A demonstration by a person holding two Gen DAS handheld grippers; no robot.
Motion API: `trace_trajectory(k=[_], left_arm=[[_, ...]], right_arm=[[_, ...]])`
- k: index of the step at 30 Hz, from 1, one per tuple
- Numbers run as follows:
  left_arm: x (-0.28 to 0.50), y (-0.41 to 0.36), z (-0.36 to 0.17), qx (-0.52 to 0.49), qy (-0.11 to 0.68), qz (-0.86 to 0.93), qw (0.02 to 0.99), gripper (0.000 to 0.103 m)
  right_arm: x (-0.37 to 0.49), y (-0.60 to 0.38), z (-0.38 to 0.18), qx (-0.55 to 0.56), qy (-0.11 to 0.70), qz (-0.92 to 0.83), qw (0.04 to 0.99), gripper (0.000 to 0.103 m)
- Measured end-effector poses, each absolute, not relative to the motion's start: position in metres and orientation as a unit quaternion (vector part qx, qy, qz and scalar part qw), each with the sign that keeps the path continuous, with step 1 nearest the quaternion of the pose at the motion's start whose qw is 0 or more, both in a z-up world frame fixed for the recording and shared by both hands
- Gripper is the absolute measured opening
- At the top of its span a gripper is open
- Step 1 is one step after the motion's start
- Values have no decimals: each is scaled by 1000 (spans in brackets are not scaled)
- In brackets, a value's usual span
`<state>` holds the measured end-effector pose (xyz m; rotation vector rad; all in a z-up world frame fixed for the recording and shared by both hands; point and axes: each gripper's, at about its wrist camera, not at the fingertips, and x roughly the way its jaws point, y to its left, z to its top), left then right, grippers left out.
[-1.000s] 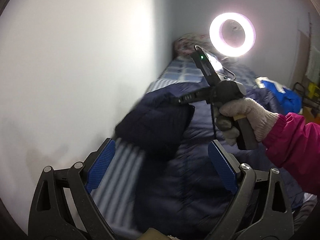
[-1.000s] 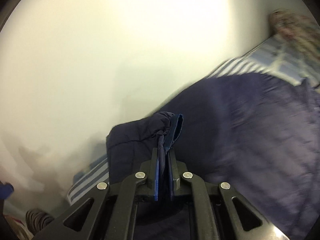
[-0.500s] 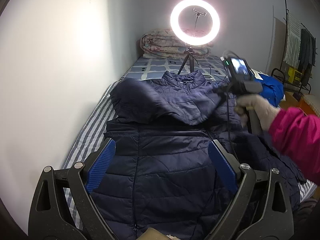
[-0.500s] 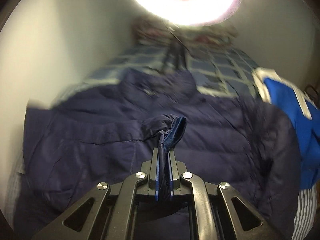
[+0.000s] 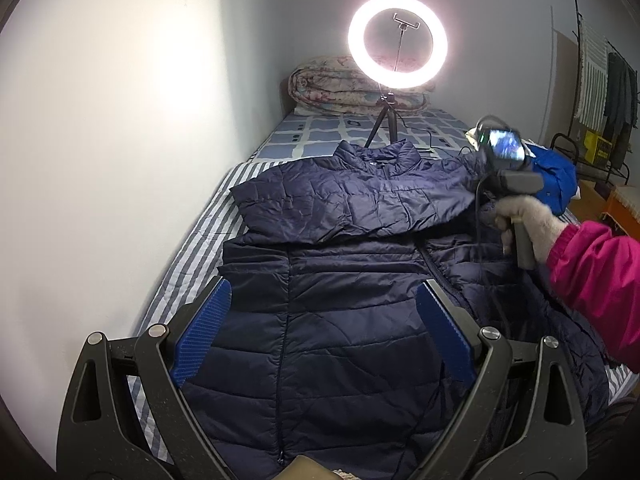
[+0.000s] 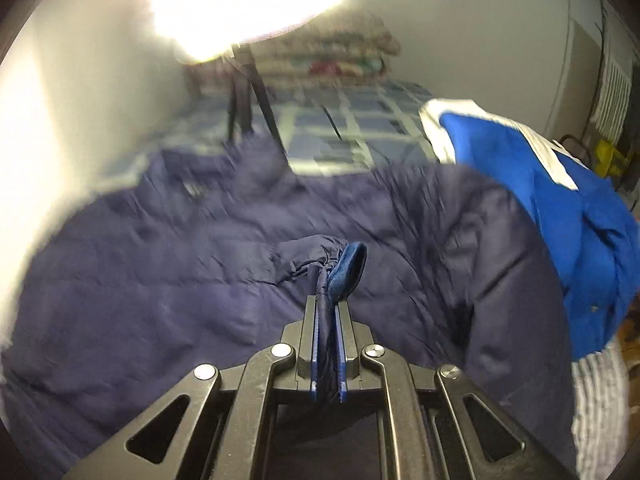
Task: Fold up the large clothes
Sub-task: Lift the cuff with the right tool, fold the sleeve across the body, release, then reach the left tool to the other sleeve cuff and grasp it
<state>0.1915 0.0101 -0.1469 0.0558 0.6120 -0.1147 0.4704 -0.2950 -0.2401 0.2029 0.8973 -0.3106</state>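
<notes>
Jacket [image 5: 344, 320]: lying flat on the striped bed [image 5: 192, 248], one sleeve folded across.
Right hand-held gripper [image 6: 329, 312]: pinching the sleeve cuff [image 6: 344, 268].
Left hand-held gripper [image 5: 320, 336]: hanging wide, holding nothing.

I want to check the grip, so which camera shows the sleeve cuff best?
The right wrist view: the sleeve cuff sits sharp and close, pinched between the shut right gripper fingers. In the left wrist view the cuff is hidden behind that gripper's body; only the sleeve across the jacket shows.
</notes>
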Motion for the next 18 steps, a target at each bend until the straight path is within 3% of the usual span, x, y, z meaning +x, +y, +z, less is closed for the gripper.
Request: trace_trajectory(k=[5,7,12,18], left_arm=[[189,4,-144,42,291,-56,954,96],[189,4,-144,40,293,-56,954,96],[186,2,-139,43,285,-44,956,96],[176,-8,-132,55,273,-49,959,96]], right_arm=[[468,-291,-265,91,480,-144,861,10],[466,-289,-264,89,481,-146,860,29],[443,-295,-231,125,450,-117,876,31],[379,-299,-178,153,406,-73,898,43]])
